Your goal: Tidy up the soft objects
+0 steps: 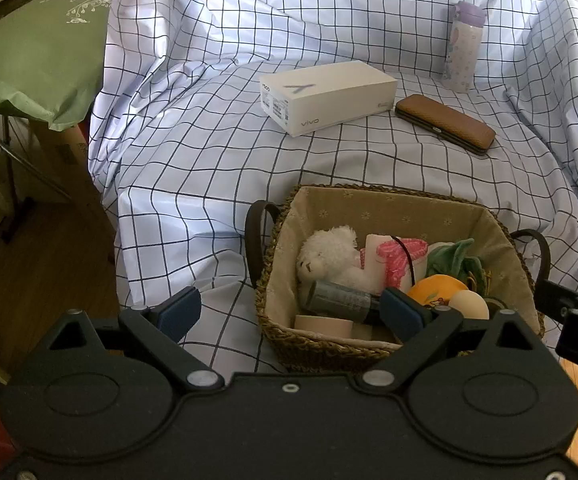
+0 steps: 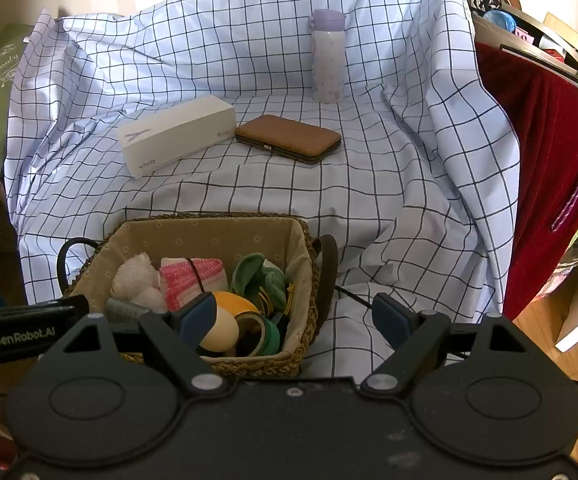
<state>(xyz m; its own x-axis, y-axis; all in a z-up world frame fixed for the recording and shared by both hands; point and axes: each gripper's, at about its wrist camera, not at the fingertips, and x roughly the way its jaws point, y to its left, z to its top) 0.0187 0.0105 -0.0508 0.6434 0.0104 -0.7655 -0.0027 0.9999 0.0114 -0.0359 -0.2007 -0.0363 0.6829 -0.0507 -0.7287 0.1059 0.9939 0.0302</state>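
Both tools are spread wide and empty. Left tool (image 1: pixel 291 312) hovers over the near-left rim of the woven basket (image 1: pixel 285 334): one blue pad over the checked cloth (image 1: pixel 193 160) left of the basket, the other over the basket's contents, nothing pinched. Right tool (image 2: pixel 297 320) straddles the basket's right wall (image 2: pixel 313 280): left pad above the contents, right pad above cloth, nothing between them.

Basket sits at the near edge of the cloth-draped surface, dark loop handles on both sides, beige floral liner. Soft items are all inside it:
- white plush toy (image 1: pixel 329 256) at far left
- pink-and-white knitted piece (image 1: pixel 399 258) in the middle, thin black cord across it
- green fabric item (image 1: pixel 455 258) at far right
- orange round piece (image 1: pixel 435 288) and cream egg-shaped piece (image 1: pixel 469 306) near right; soft or hard, cannot tell
- grey cylinder (image 1: pixel 339 300) lying near left
- tape rolls (image 2: pixel 267 334) at the near right corner, partly hidden by the tool

Farther back on the cloth: white phone box (image 1: pixel 327 96), brown case (image 1: pixel 445 124) just right of it, nearly touching. Lilac-capped bottle (image 1: pixel 463 46) stands upright far right, well apart from the basket.
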